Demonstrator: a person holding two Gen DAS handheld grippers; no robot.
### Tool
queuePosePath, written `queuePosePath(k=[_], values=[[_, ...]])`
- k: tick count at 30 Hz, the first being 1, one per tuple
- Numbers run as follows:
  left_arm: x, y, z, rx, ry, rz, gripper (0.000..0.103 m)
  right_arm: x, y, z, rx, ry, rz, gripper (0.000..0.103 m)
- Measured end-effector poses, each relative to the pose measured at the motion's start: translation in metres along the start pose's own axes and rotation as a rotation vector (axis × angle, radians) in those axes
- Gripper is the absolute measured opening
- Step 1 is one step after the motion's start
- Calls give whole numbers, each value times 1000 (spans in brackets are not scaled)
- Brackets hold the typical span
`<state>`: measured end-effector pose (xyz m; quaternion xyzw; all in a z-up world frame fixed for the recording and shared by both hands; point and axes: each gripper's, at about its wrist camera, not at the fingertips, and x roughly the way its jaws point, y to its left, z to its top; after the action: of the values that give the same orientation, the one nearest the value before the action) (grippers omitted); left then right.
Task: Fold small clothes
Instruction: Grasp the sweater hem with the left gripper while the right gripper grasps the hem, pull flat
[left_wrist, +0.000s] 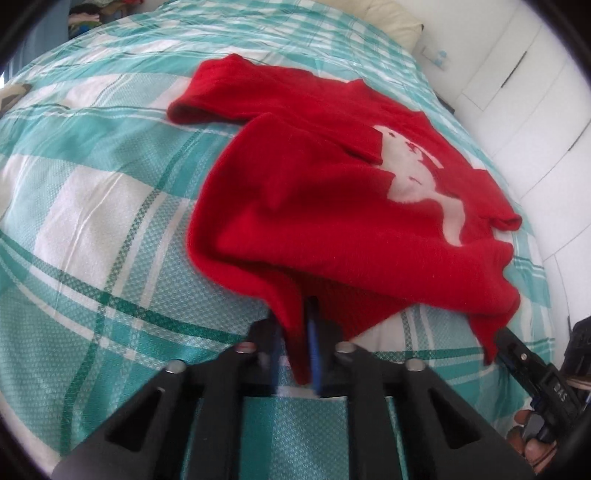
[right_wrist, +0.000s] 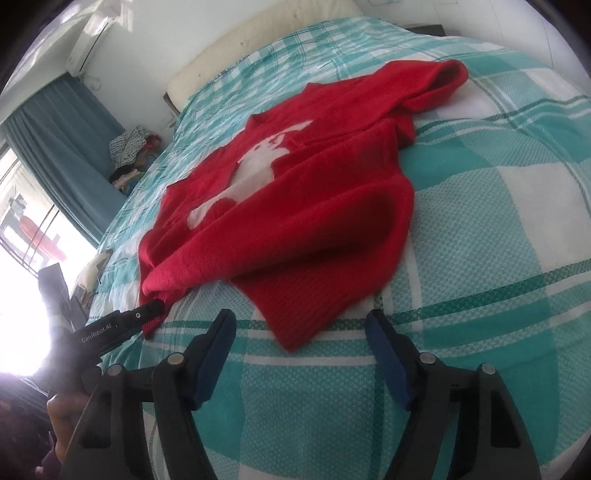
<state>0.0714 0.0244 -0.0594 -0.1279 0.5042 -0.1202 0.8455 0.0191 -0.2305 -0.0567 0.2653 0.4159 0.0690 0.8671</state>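
A red sweater (left_wrist: 332, 206) with a white animal shape on its front lies rumpled on a bed (left_wrist: 92, 221) covered in a teal-and-white checked sheet. It stretches away from both sets of jaws, with one sleeve thrown out at the far end.

The left gripper (left_wrist: 301, 354) has its jaws drawn narrow and pinched on a hanging corner of the sweater's near hem; red cloth runs down between the blue pads. In the right wrist view the same gripper (right_wrist: 153, 308) shows at the left, its tip buried in the hem corner, with a hand (right_wrist: 64, 413) holding its handle.

The right gripper (right_wrist: 301, 354) has its jaws partly spread. Another corner of the hem lies just ahead of them and between their lines, but the pads do not press it; bare sheet shows between the fingers. In the left wrist view this gripper (left_wrist: 506, 343) sits at the right, close by the hem's other end.

No containers are in view. Beyond the jaws, past the sweater, are a cream pillow (right_wrist: 258, 40) at the bed's head, a teal curtain (right_wrist: 66, 147) by a bright window, and a heap of clothes (right_wrist: 127, 151) beside the bed. White cupboard doors (left_wrist: 517, 74) stand on the other side.
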Motion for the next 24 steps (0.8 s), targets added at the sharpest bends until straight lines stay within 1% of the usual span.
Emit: queuePosePath(k=[1, 2, 4, 6, 8, 11, 13, 15, 17, 19, 21, 24], values=[[-4, 3, 0, -9, 6, -11, 4, 2, -2, 3, 6, -1, 10, 43], [-11, 7, 1, -15, 16, -28, 3, 4, -5, 5, 12, 18, 10, 2], [-30, 16, 1, -22, 39, -65, 3, -6, -13, 10, 53, 43, 34, 4], [-51, 24, -1, -3, 67, -95, 3, -31, -12, 11, 17, 47, 27, 4], [-69, 30, -6, 25, 93, -98, 3, -60, -12, 11, -15, 50, 41, 4], [-77, 32, -18, 70, 166, -115, 3, -90, -12, 7, -50, 102, 34, 4], [-68, 28, -24, 96, 199, -87, 3, -90, -14, 2, -57, 160, 12, 4], [-56, 23, -27, 120, 203, -54, 3, -79, -17, -5, -84, 203, -35, 4], [-49, 21, -27, 121, 201, -46, 3, -65, -24, -12, -92, 227, -65, 4], [-48, 20, -27, 132, 189, -34, 3, -56, -29, -16, -82, 233, -67, 4], [-50, 21, -26, 139, 181, -12, 3, -54, -30, -19, -111, 225, -96, 4], [-60, 24, -29, 157, 175, 13, 2, -61, -30, -23, -136, 246, -154, 4]])
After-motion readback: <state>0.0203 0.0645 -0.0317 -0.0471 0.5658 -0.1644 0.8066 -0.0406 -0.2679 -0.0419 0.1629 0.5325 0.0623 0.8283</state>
